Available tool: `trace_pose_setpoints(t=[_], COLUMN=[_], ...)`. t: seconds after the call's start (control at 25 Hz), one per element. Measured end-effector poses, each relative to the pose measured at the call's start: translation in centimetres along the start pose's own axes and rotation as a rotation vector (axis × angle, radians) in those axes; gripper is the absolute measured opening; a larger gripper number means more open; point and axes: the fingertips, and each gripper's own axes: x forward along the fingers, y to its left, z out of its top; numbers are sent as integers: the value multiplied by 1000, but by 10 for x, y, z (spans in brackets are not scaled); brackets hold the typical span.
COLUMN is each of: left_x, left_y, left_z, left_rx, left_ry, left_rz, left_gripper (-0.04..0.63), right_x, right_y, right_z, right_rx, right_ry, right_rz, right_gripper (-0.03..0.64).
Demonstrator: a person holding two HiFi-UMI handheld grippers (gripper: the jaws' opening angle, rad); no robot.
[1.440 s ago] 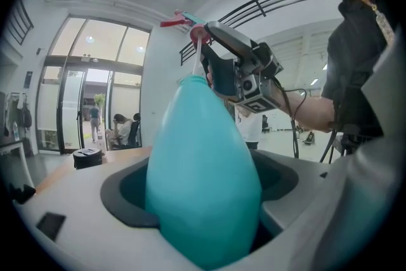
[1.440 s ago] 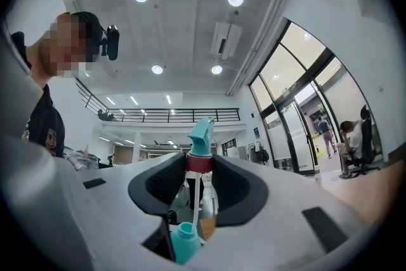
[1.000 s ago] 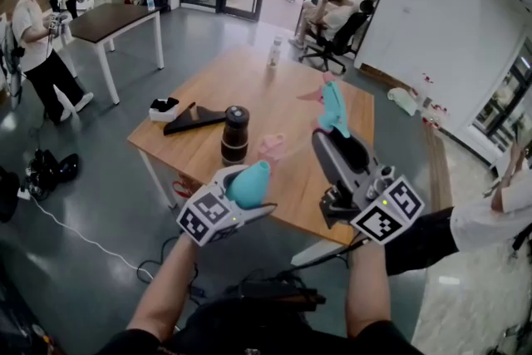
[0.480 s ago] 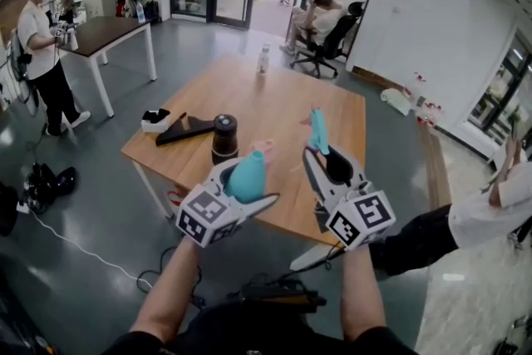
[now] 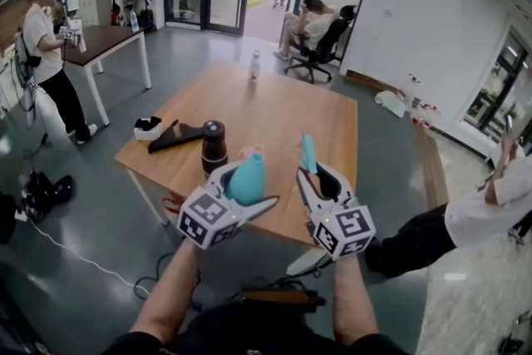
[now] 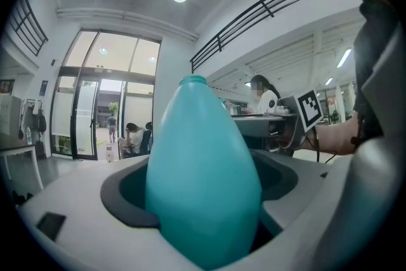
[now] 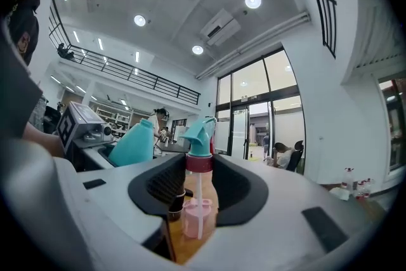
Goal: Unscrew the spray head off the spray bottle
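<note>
Teal spray bottle [image 6: 203, 181] stands upright, neck bare, clamped in the fingers of the left gripper [image 5: 243, 181]. Beside it but apart, the right gripper [image 5: 318, 177] pinches the spray head [image 7: 198, 136] by its collar, tube hanging. Both forearms reach forward, level, over the near edge of the tabletop [image 5: 274, 108].

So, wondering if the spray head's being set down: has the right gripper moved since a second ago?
Yes: the right gripper, holding the spray head, has sunk toward the near edge of the table.
</note>
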Motion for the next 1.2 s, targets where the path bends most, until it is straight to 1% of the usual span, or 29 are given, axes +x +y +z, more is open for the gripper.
trace_pose_setpoints(t=[0.2,0.4,0.68,0.88,1.04,1.2], left_x=[9,15,21,22,24,28], left_y=[-8,-18,-27,-28,-30,-31], left_z=[-1,-5,-2,-4,-6,-5], left_rx=[13,3,9,7,4,4], left_ry=[18,22,32,34,34,31], left_rz=[-1,-19,-35,-38,-45,-53], left_gripper=[434,434,434,434,434,434], right_x=[-11,-19,-27,-27,-27,-26], right_y=[-6,-11,-18,-19,-21,-23], right_z=[-1,1,2,-1,-1,-2], right_rx=[20,39,48,52,50,43], right_ry=[2,-14,-16,-21,-11,-22], right_rz=[-21,-26,-39,-25,-35,-20], right_gripper=[137,137,135,135,135,134])
